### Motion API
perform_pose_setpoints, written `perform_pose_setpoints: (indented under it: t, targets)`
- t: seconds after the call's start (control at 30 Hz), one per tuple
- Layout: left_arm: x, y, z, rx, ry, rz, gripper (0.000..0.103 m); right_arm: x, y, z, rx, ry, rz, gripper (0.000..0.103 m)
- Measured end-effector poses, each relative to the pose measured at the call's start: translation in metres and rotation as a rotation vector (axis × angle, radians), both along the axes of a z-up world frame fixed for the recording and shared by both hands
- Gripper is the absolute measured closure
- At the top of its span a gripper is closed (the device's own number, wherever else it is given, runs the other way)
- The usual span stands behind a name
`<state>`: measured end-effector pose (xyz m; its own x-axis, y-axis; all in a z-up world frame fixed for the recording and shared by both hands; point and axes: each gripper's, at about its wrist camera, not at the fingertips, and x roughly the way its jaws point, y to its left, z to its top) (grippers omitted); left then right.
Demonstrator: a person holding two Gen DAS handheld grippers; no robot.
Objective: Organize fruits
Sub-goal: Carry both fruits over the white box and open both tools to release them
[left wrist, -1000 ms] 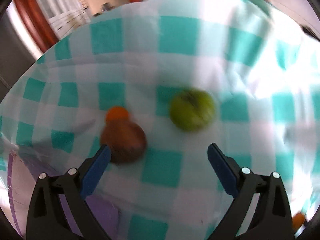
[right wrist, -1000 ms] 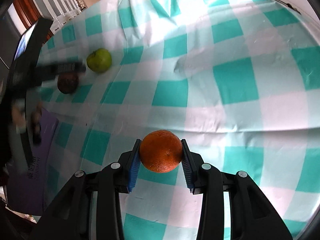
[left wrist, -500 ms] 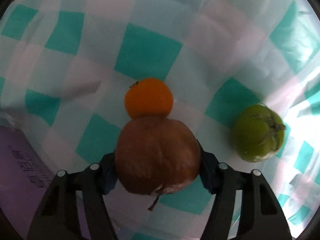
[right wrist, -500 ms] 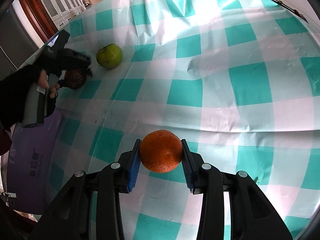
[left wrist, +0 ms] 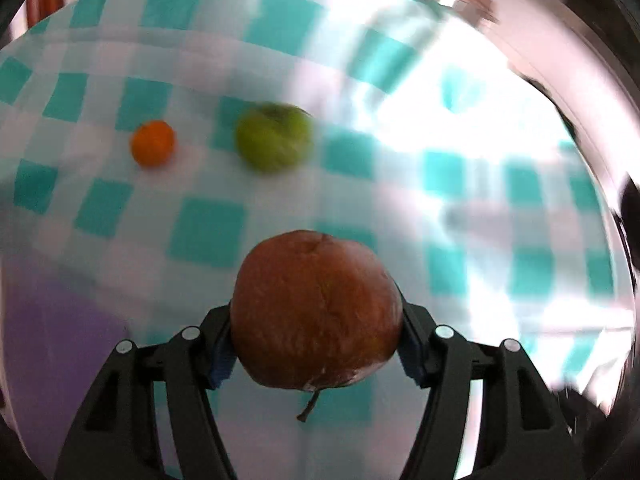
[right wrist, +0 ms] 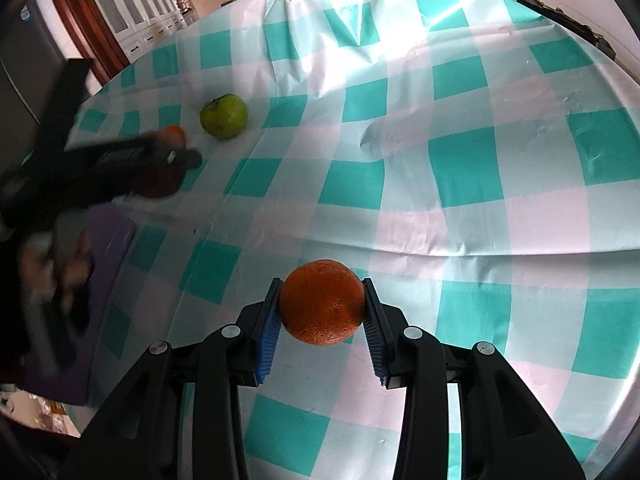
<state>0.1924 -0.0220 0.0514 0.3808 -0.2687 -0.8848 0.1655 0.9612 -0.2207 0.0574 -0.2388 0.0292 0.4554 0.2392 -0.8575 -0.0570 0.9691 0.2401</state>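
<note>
Brown, wrinkled fruit point(left wrist: 316, 312) sits clamped between your left gripper point(left wrist: 316, 344) fingers; your right gripper point(right wrist: 322, 320) fingers squeeze an orange point(right wrist: 322, 307). Green apple point(left wrist: 274, 137) and small tangerine point(left wrist: 153, 148) lie far-left on the counter point(right wrist: 460, 184).

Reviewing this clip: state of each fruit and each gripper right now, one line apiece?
Left gripper: shut on brown fruit.
Brown fruit: held, stem down.
Right gripper: shut on orange.
Orange: held.
Green apple: resting on cloth.
Small orange fruit: resting on cloth.

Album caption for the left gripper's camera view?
Left gripper clutching a brown fruit above the checked cloth, green apple waiting.
</note>
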Motion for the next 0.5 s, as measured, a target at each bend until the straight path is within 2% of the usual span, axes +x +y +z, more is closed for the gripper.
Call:
perform_pose_setpoints:
  t: [0.1,0.23,0.37,0.5]
  targets:
    - [-0.037,-0.013,0.003,0.044,0.0,-0.097,0.038,-0.002,-0.004,-0.007,-0.001,0.016,0.025,0.064]
    - [-0.104,-0.021,-0.007,0.099,0.017,-0.163,0.038,-0.01,-0.008,-0.014,0.001,0.035,0.055,0.064]
    - [-0.149,-0.015,-0.016,0.119,0.027,-0.177,0.038,-0.021,-0.007,-0.014,0.025,0.032,0.089,0.064]
    - [-0.17,-0.011,-0.006,0.144,0.01,-0.179,0.038,-0.034,0.002,-0.013,0.057,0.034,0.11,0.064]
